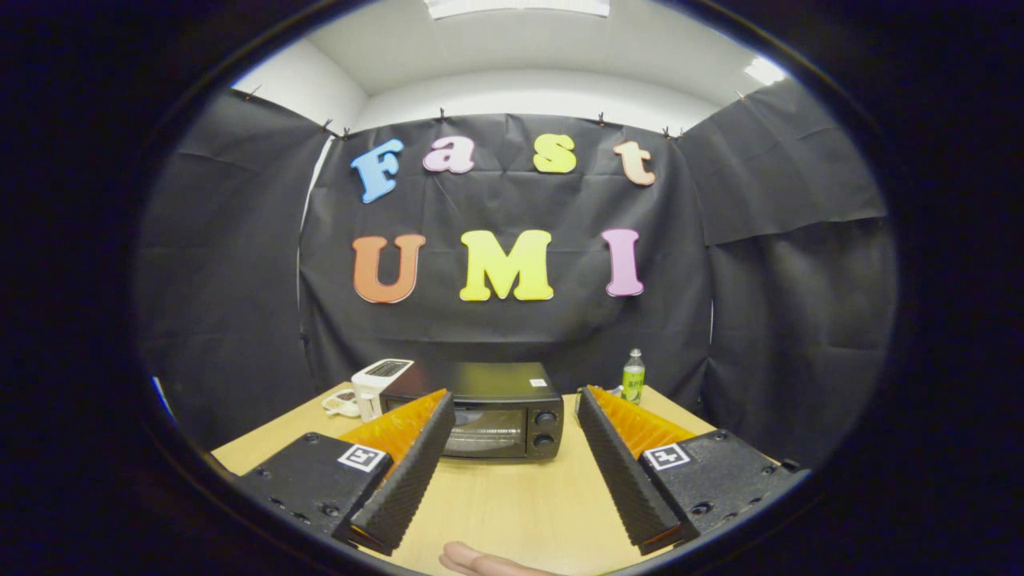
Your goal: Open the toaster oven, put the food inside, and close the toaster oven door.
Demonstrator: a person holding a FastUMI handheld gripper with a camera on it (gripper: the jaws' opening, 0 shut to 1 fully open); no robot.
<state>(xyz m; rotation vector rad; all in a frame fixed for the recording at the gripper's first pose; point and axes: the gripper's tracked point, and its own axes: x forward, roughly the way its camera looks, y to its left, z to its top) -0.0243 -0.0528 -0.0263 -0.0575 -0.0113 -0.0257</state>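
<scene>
We hold the tool [512, 404] with its fingers spread wide and empty above the pale wooden bench [512, 496], and the black boxy metal toaster oven [480, 416], door shut, sits straight ahead beyond the fingertips, broadside to us.

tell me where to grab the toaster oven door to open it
Go for the top edge of the toaster oven door, coming straight in from the front. The door faces the open tool and looks shut; the knobs sit beside it on the right. A handle along that edge is likely but too small to make out.
</scene>
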